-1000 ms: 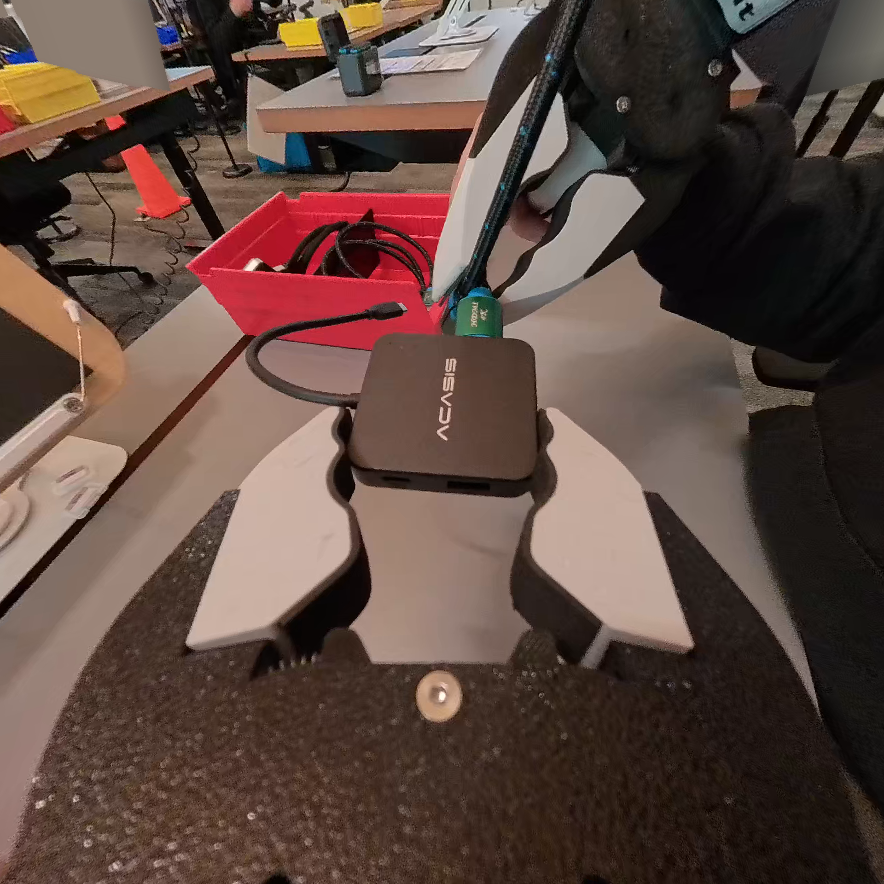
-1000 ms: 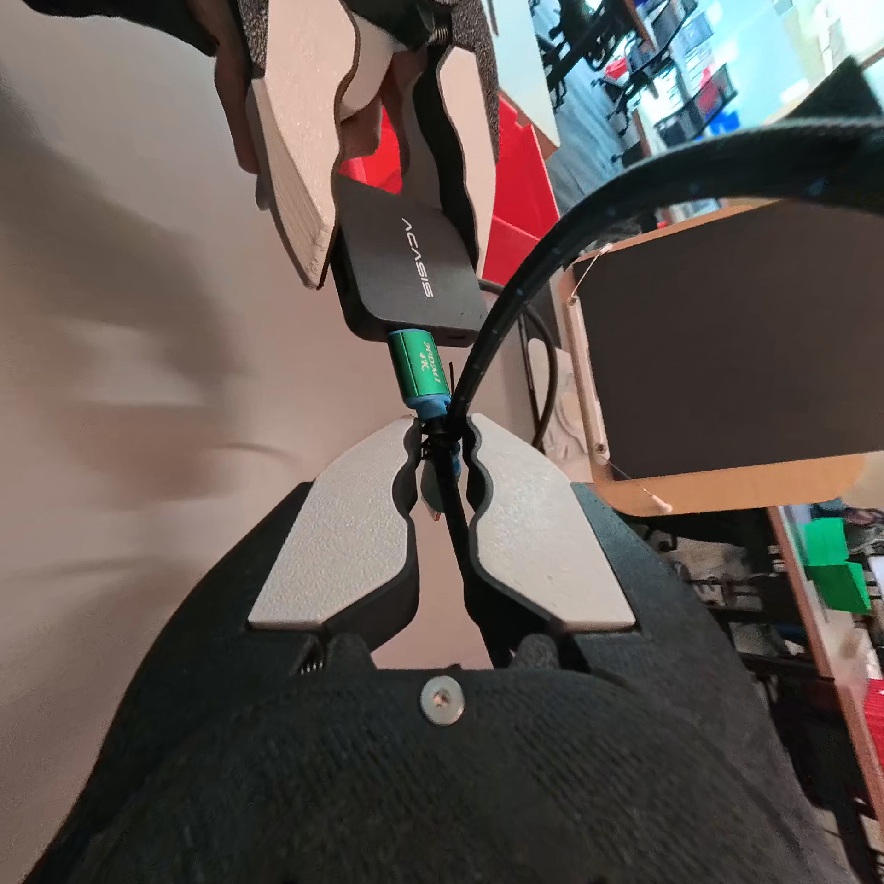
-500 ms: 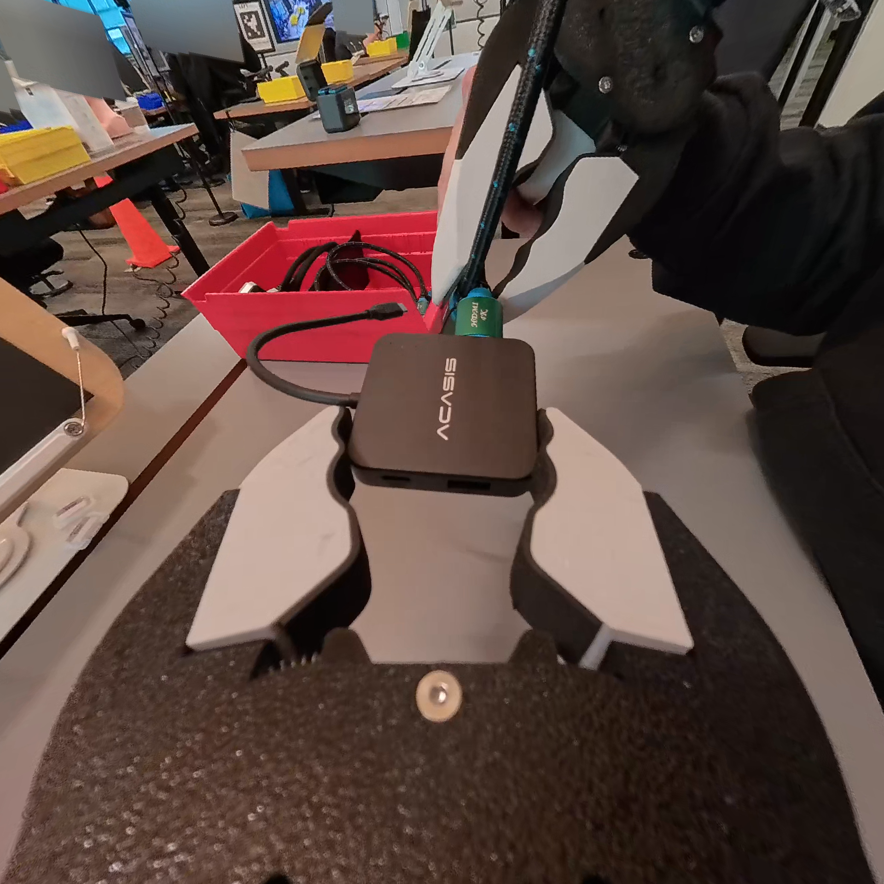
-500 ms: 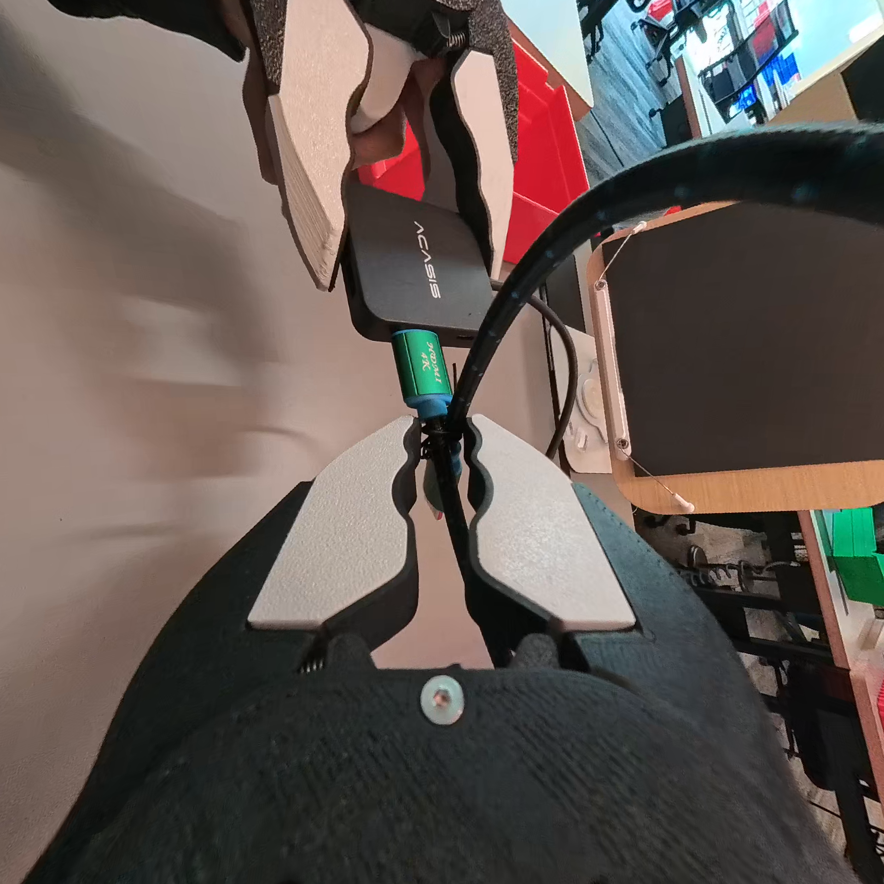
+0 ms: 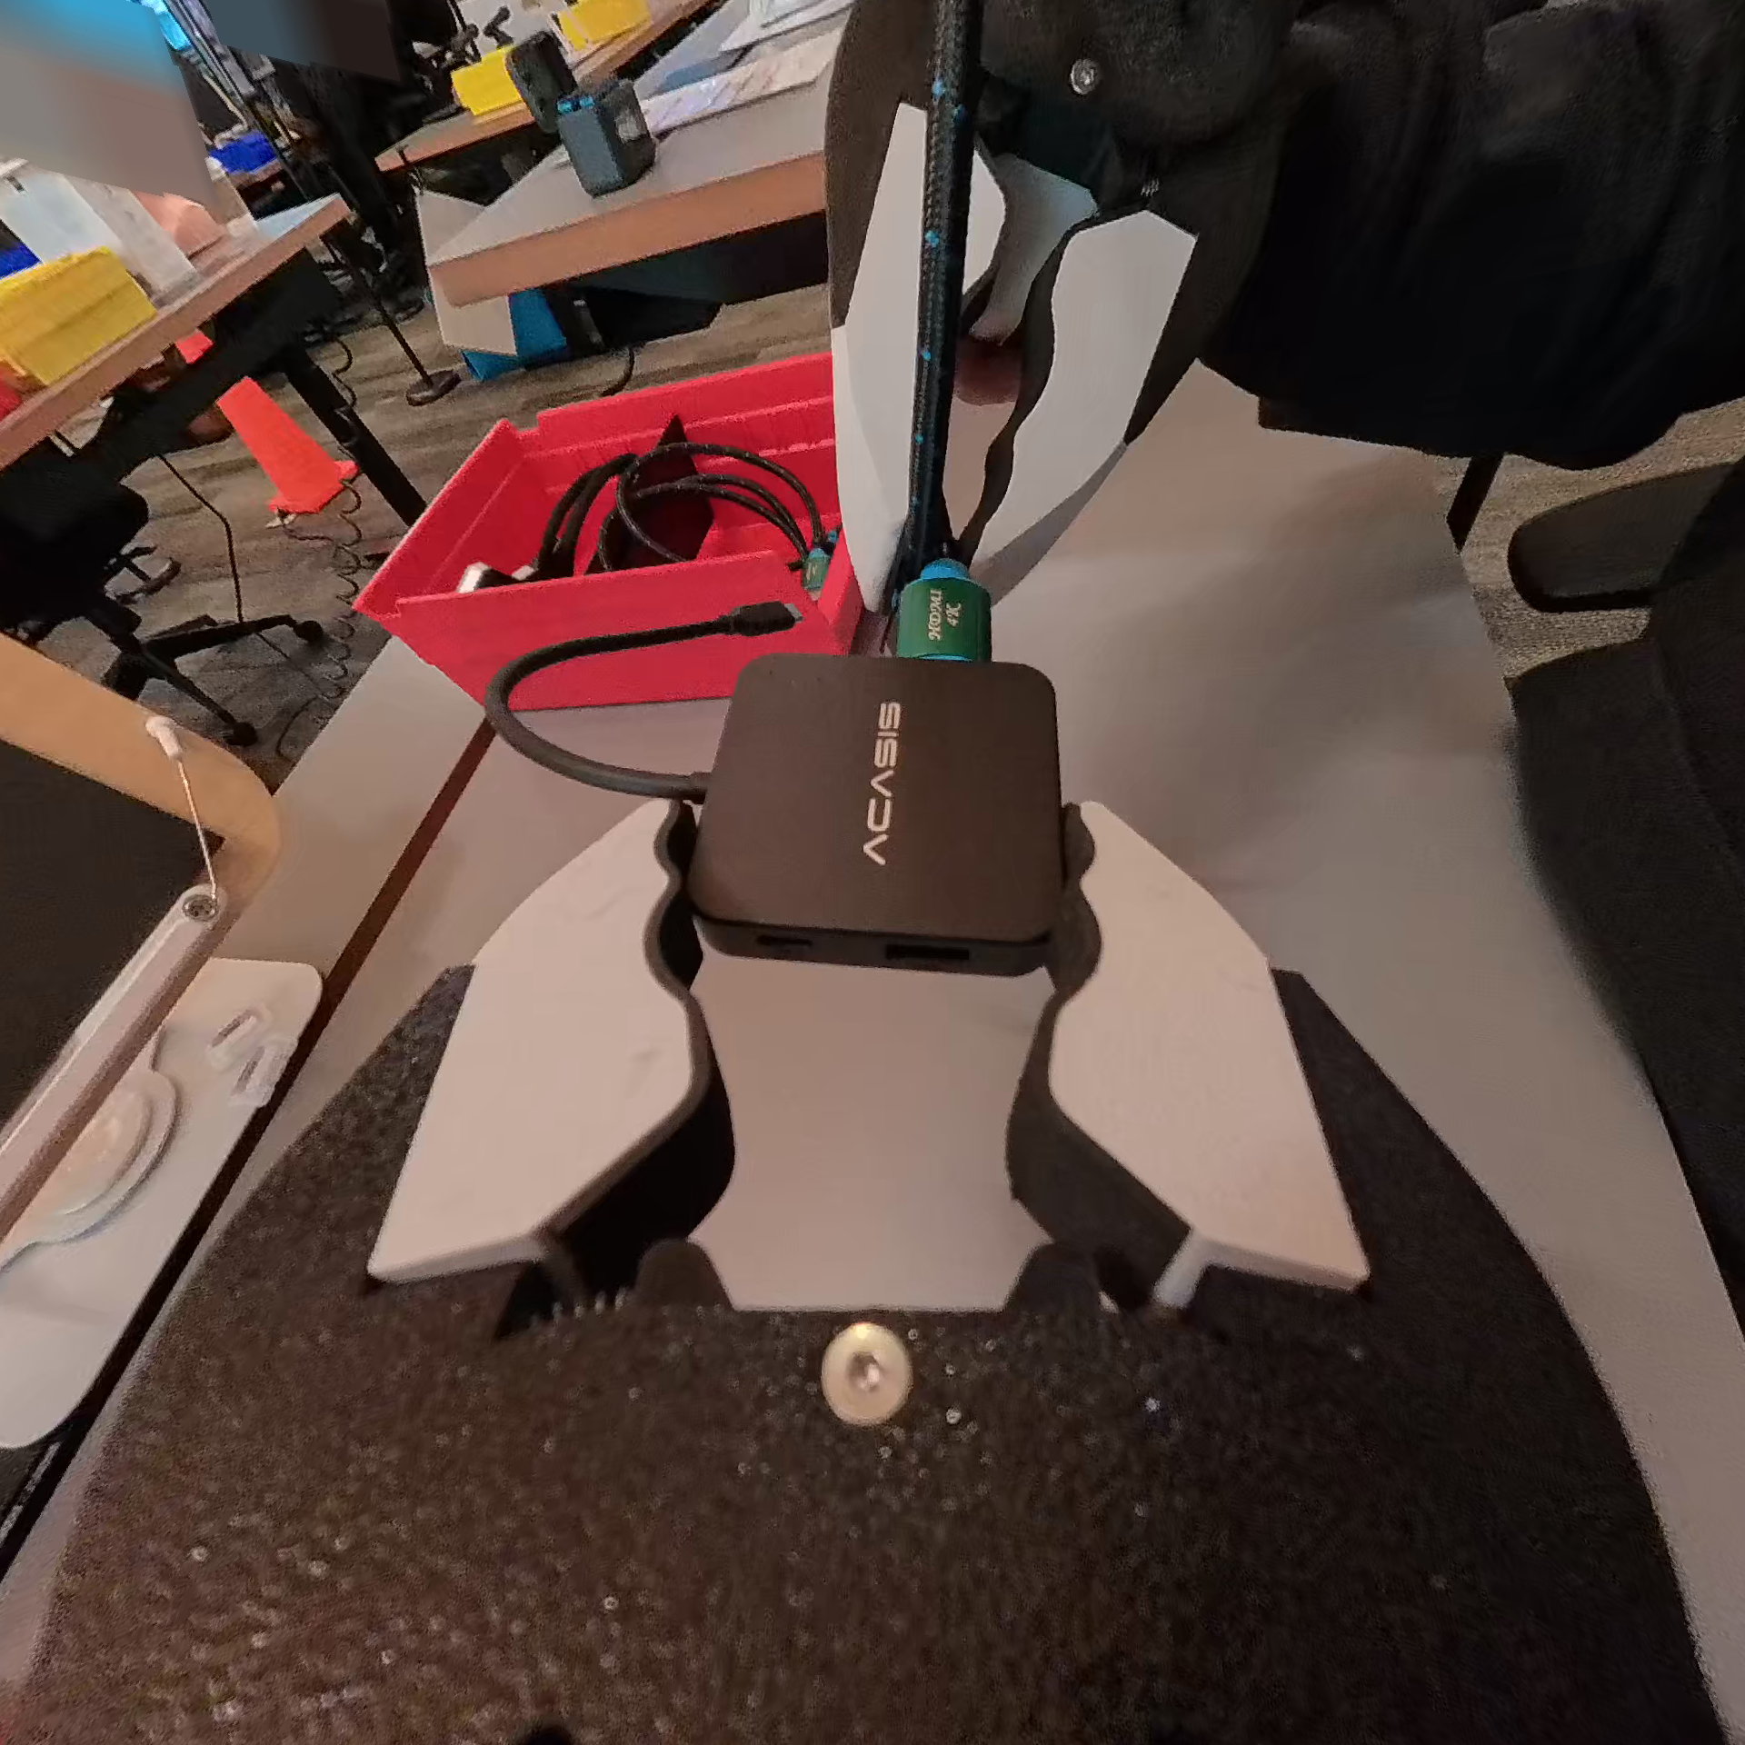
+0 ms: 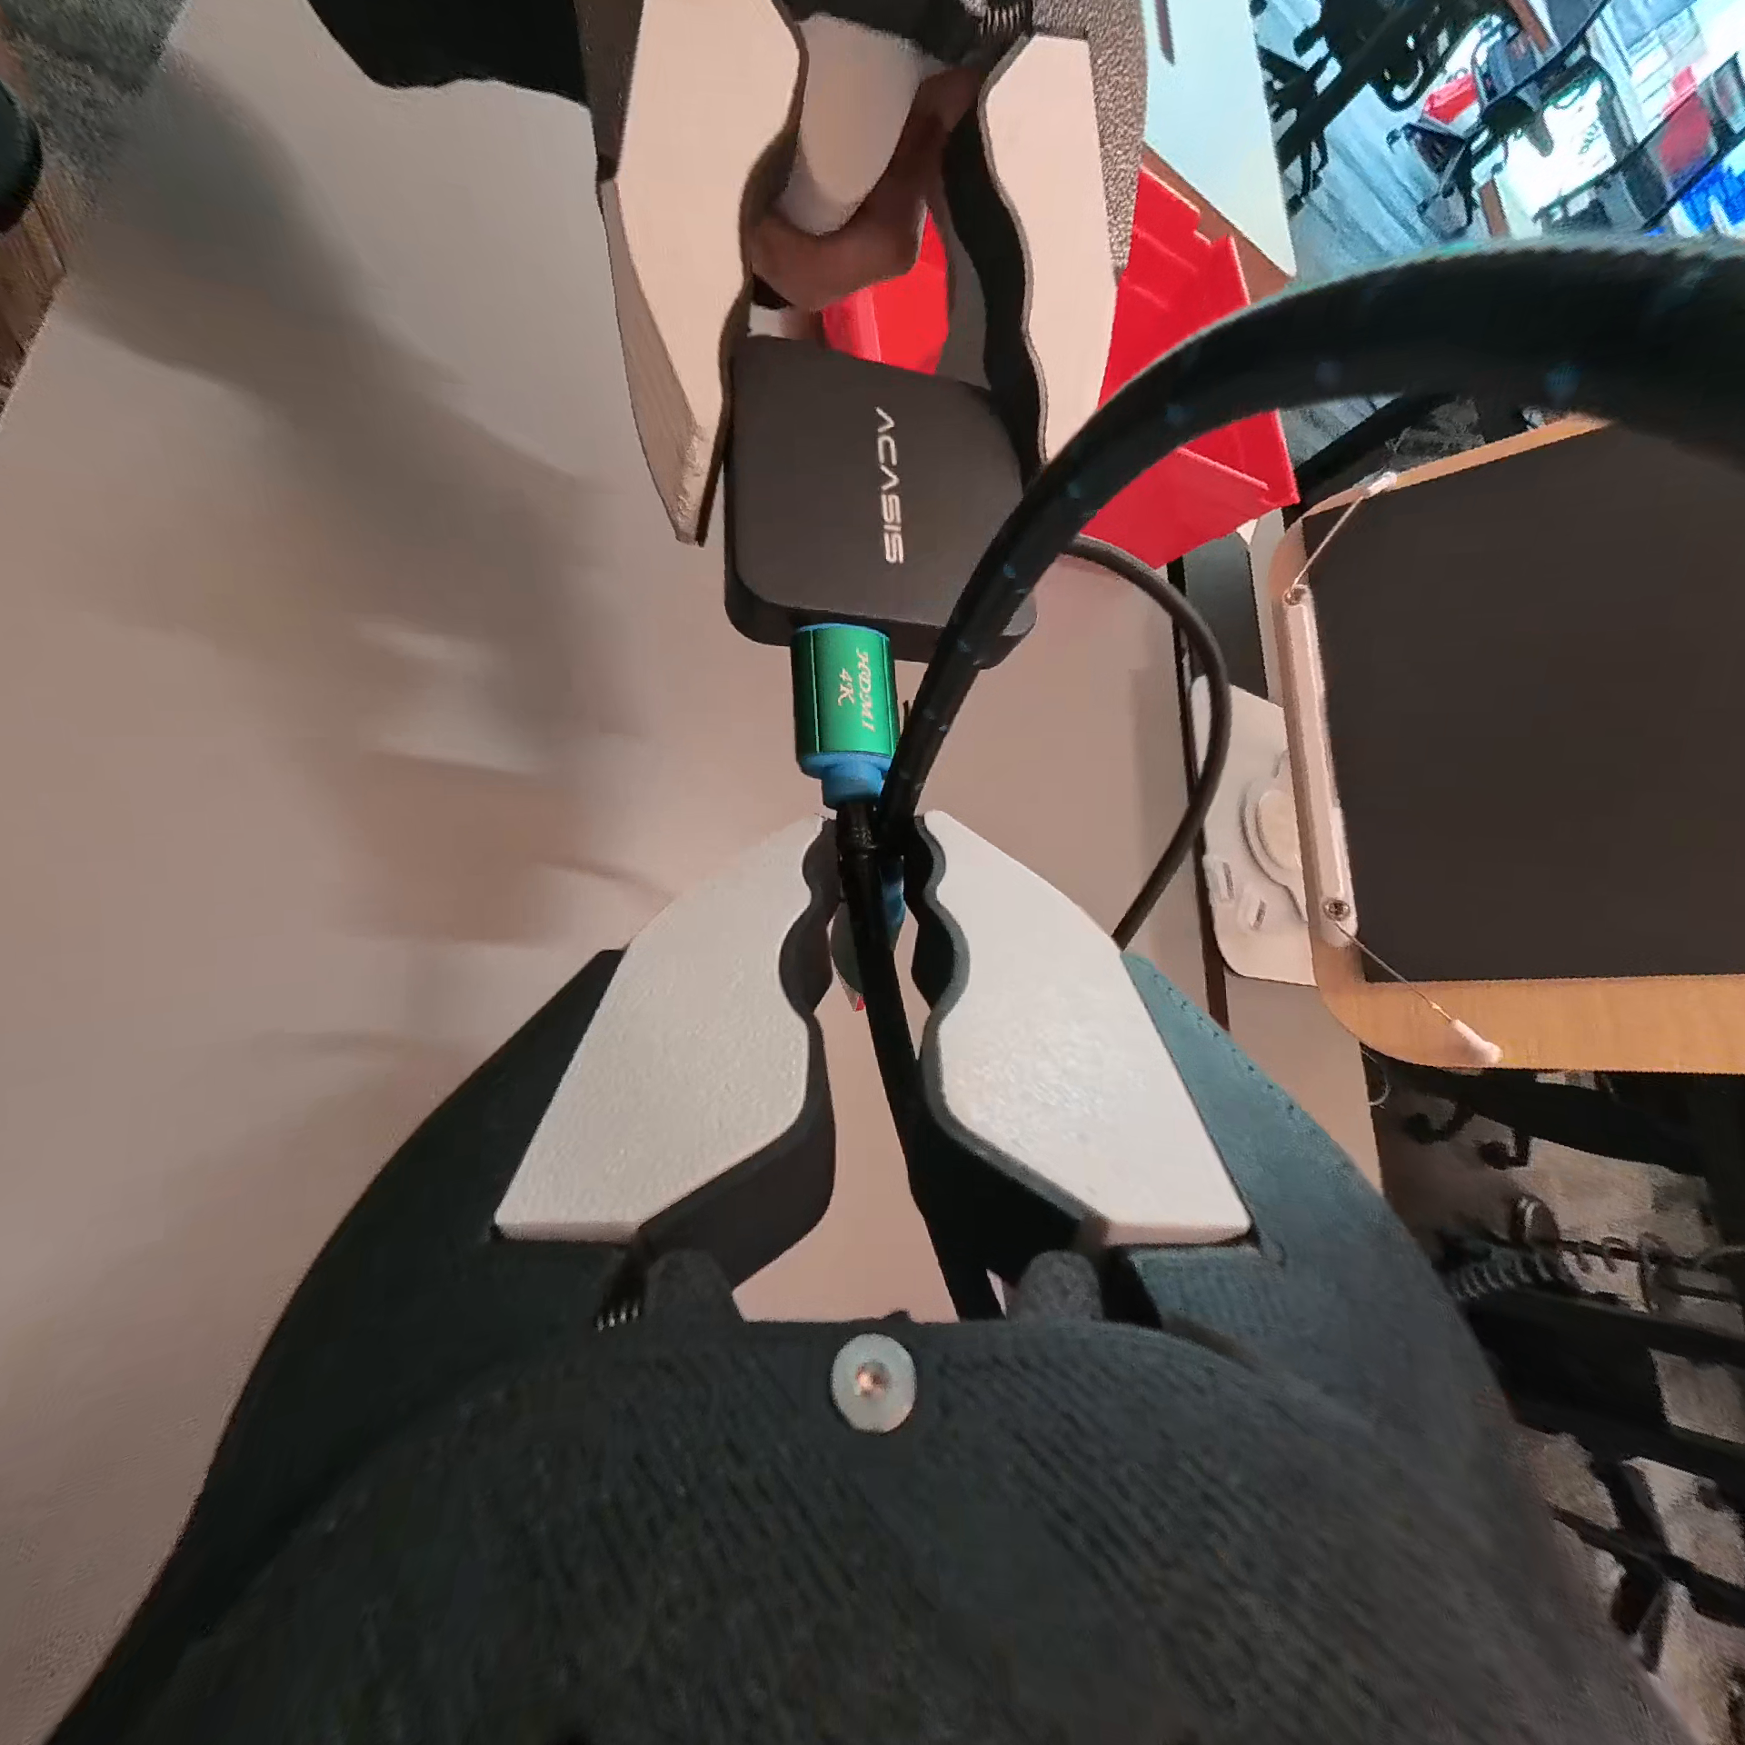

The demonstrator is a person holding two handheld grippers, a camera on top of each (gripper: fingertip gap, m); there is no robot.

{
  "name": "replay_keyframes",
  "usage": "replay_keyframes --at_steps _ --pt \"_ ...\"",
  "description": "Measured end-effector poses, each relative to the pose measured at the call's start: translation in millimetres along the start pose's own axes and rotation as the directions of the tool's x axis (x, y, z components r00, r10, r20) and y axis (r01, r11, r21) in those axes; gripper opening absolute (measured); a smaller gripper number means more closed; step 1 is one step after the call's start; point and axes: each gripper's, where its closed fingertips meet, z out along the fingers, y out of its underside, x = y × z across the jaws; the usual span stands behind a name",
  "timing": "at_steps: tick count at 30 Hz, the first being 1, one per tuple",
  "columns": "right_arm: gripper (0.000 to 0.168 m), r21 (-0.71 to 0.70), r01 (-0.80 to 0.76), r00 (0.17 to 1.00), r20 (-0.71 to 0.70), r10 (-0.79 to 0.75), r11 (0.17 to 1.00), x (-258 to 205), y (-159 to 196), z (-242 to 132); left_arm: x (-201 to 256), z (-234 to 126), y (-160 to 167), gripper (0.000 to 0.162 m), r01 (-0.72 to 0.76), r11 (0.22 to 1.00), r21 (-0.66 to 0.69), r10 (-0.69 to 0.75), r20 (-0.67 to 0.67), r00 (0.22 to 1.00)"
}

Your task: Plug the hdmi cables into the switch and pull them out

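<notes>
The switch is a flat black square box held above the grey table. My left gripper is shut on its two sides; it also shows in the right wrist view. A green HDMI plug sits in the switch's far edge, also seen in the right wrist view. My right gripper is shut on the black braided HDMI cable just behind the plug. The cable loops up over the right gripper. The switch's own short black lead hangs to the left.
A red bin with more coiled black cables stands on the table behind the switch. A wood-framed black panel on a white base stands at the table's left side. Other desks, yellow bins and an orange cone lie farther back.
Both grippers keep their grip and have tilted together; the background has shifted. The plug stays seated in the switch.
</notes>
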Motion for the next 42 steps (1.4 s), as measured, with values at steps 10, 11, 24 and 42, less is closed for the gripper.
replay_keyframes --at_steps 10,11,24,42 --pt "0.016 0.029 -0.113 0.974 0.202 0.105 0.993 -21 5 -13 14 10 -7 0.072 -0.063 0.998 -0.009 0.063 -0.041 0.997" --pt "0.018 0.024 -0.101 0.977 0.19 0.095 0.995 -20 5 -15 15 11 -8 0.072 -0.061 0.998 -0.003 0.061 -0.038 0.997" --pt "0.017 0.125 -0.177 0.973 0.169 0.155 0.976 -11 -5 -30 12 14 -19 0.072 -0.054 0.997 0.05 0.056 -0.034 0.998" --pt "0.014 -0.151 -0.014 0.996 0.084 0.027 0.988 4 47 -49 2 4 -8 0.072 -0.033 0.999 0.004 0.033 0.045 0.998"
